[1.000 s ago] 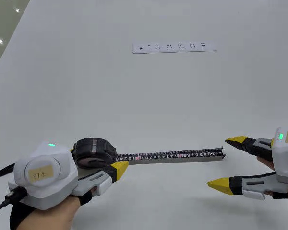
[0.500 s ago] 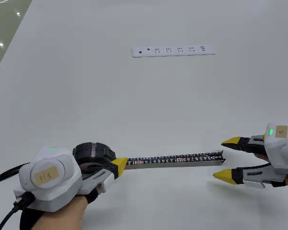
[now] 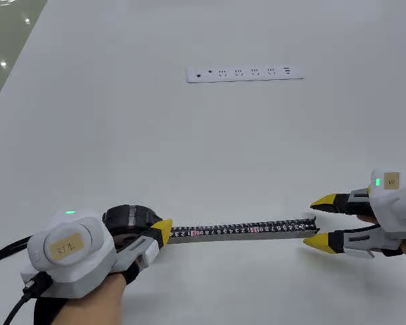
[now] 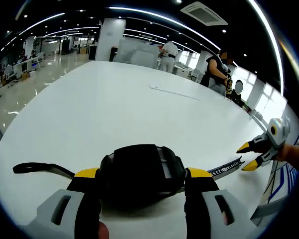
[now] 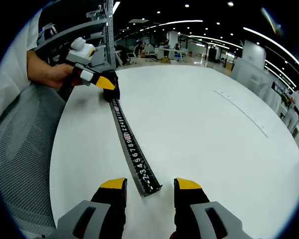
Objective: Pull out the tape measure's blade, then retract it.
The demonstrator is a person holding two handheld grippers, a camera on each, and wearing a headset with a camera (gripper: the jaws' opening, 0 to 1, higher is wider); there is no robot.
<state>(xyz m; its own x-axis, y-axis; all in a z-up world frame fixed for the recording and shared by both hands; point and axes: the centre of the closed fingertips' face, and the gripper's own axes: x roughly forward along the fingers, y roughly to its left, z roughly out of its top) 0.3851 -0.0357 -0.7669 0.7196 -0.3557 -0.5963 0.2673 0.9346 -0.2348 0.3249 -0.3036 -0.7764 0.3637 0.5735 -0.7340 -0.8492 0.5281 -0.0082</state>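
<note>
Two left fingers (image 4: 199, 174) squeezed the tape measure (image 3: 130, 220) on the table (image 3: 189, 149). The right fingers (image 5: 113, 184) were open around the blade (image 3: 243, 230) tip, holding nothing, so it might snap back fast.

The right gripper (image 5: 150, 184) shows its two yellow-tipped jaws standing apart at the bottom of the view, closed on nothing. The hooked end of the blade (image 5: 130, 143) lies on the white table (image 5: 214, 154) between the tips, nearer the left one. The numbered blade runs flat away to the tape measure (image 5: 114, 91), whose black case sits at the far table edge against the yellow tip of the left gripper (image 5: 102, 82), held in a hand (image 5: 52, 74). A power strip (image 5: 241, 112) lies far off to the right, and a grey mesh chair (image 5: 20, 149) stands beside the table.
</note>
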